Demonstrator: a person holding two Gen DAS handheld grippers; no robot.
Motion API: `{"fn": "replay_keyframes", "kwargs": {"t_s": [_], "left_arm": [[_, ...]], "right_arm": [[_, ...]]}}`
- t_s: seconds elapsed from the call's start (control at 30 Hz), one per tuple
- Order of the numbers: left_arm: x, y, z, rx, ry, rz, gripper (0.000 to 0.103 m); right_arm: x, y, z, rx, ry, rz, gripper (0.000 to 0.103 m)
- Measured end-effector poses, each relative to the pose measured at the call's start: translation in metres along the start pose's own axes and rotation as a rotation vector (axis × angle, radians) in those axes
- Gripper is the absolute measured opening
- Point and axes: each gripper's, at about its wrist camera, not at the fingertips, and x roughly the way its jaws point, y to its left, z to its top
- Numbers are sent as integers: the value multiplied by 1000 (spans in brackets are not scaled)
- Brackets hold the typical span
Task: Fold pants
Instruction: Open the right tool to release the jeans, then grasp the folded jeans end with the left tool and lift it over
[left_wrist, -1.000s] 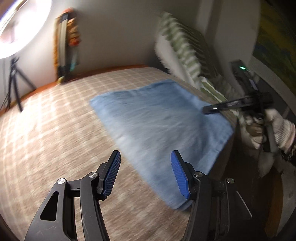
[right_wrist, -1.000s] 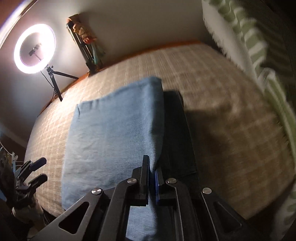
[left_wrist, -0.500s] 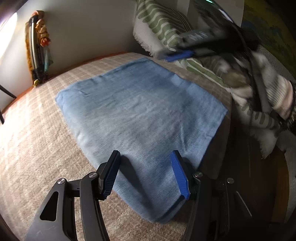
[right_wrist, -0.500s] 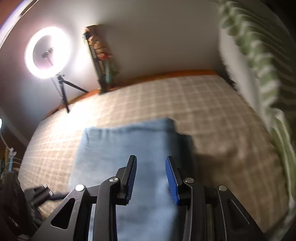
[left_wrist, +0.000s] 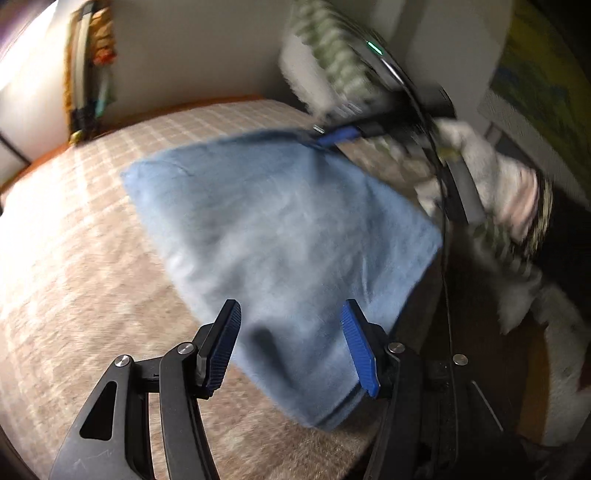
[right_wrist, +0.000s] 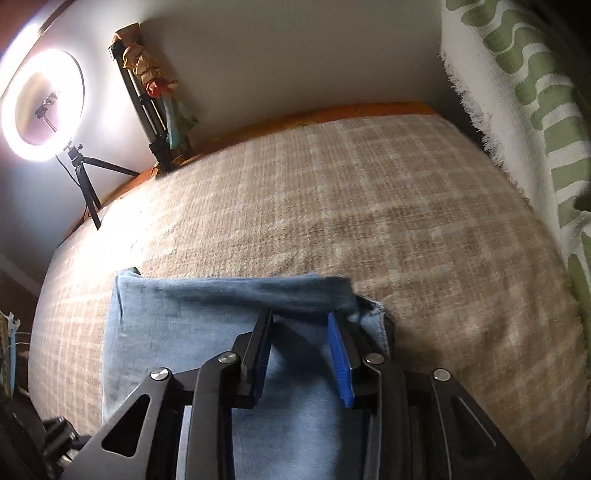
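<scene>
My left view is smeared with motion, so the far edge of the pants (left_wrist: 280, 229) and the gloved hand (left_wrist: 491, 173) at the right are hard to make out. The pants, one folded blue pair, lie flat on the plaid bed cover (right_wrist: 369, 206). My left gripper (left_wrist: 291, 347) stands half open over their near corner, gripping nothing. My right gripper (right_wrist: 301, 354) has just been opening; its two blue pads (right_wrist: 340, 362) stand apart above the cloth, nothing pinched. One ring light (right_wrist: 40, 107) glares at the left, and one green-striped pillow (right_wrist: 535, 110) is cut off at the right.
</scene>
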Motion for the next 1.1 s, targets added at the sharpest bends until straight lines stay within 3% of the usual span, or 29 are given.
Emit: {"fn": "replay_keyframes", "kwargs": {"t_s": [0.07, 0.2, 0.5, 0.73, 0.9, 1.1], "left_arm": [[-11, 17, 10, -61, -28, 11, 64], [-14, 51, 26, -196, -21, 28, 67], [17, 66, 38, -351, 63, 55, 67], [32, 65, 44, -361, 80, 103, 67], [40, 67, 42, -353, 102, 127, 67], [51, 68, 41, -359, 117, 133, 67]], "right_arm": [[-11, -12, -2, 11, -4, 10, 64], [-25, -30, -7, -3, 1, 29, 84], [-17, -47, -22, -17, 66, 117, 89], [6, -47, -28, -37, 113, 122, 90], [13, -49, -30, -35, 111, 124, 100], [21, -57, -33, -17, 118, 155, 103]]}}
